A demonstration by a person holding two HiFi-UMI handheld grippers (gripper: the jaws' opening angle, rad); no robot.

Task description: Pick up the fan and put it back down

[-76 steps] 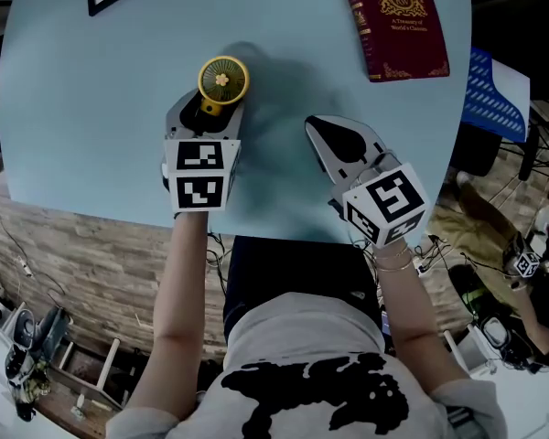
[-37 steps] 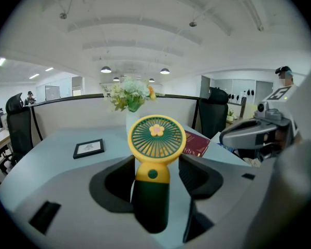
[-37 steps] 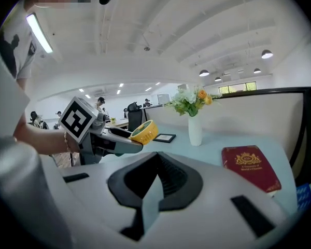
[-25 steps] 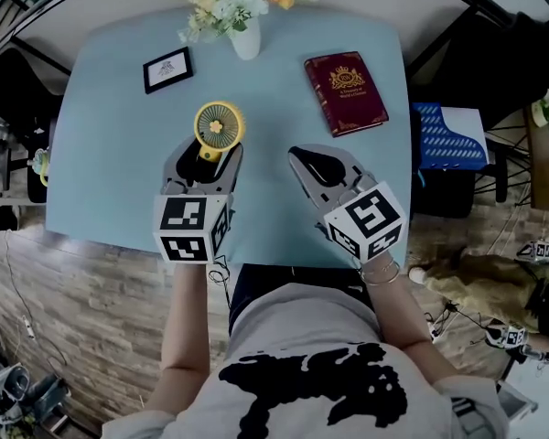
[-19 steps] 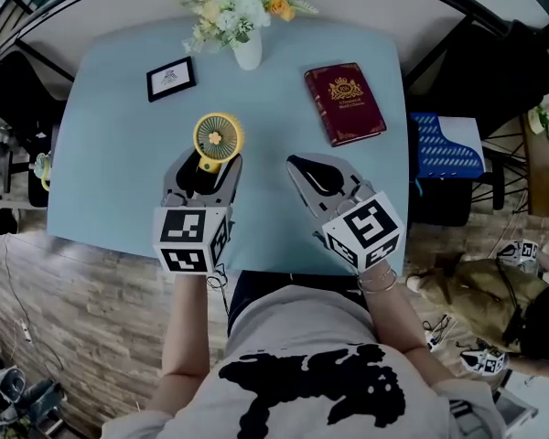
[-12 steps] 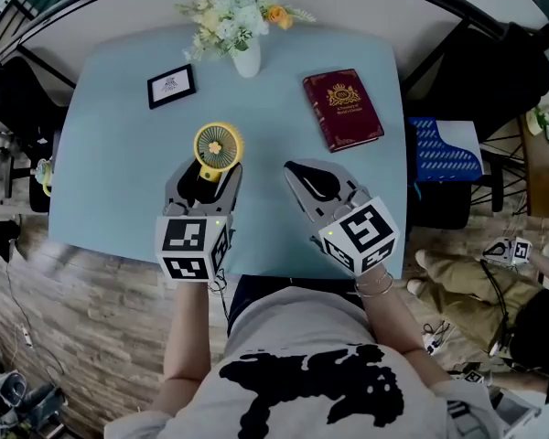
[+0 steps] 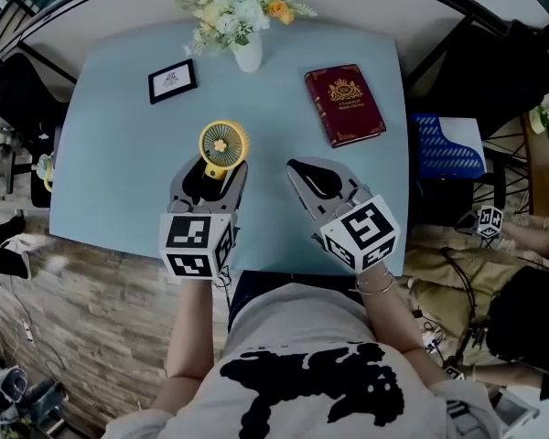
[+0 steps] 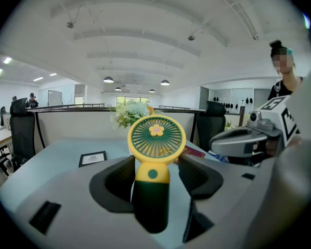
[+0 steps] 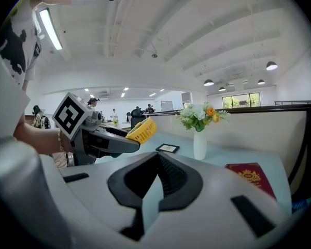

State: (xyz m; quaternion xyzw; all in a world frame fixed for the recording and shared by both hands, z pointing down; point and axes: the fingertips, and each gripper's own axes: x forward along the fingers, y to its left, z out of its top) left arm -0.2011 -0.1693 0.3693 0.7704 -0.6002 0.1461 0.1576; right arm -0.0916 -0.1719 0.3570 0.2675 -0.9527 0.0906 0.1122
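Observation:
A small yellow fan [image 7: 223, 144] with a dark green handle stands upright on the pale blue table [image 7: 119, 154]. My left gripper [image 7: 210, 165] has its jaws on either side of the handle. In the left gripper view the fan [image 8: 156, 139] fills the middle. Thin strips of table show between the handle and each pad, so the left gripper [image 8: 154, 162] is open around it. My right gripper [image 7: 302, 167] rests to the right of the fan, apart from it. Its jaws are shut on nothing [image 9: 158, 157]. The right gripper view catches the fan [image 9: 141, 130] at the left gripper's tip.
A dark red book [image 7: 345, 103] lies at the table's back right. A white vase of flowers [image 7: 245, 48] stands at the back middle, and a small black picture frame [image 7: 173, 80] at the back left. A blue chair [image 7: 444, 144] is off the table's right edge.
The fan and both grippers keep their places relative to each other. Only the head view has pulled back since the earliest frame, so the vase and the whole table now show.

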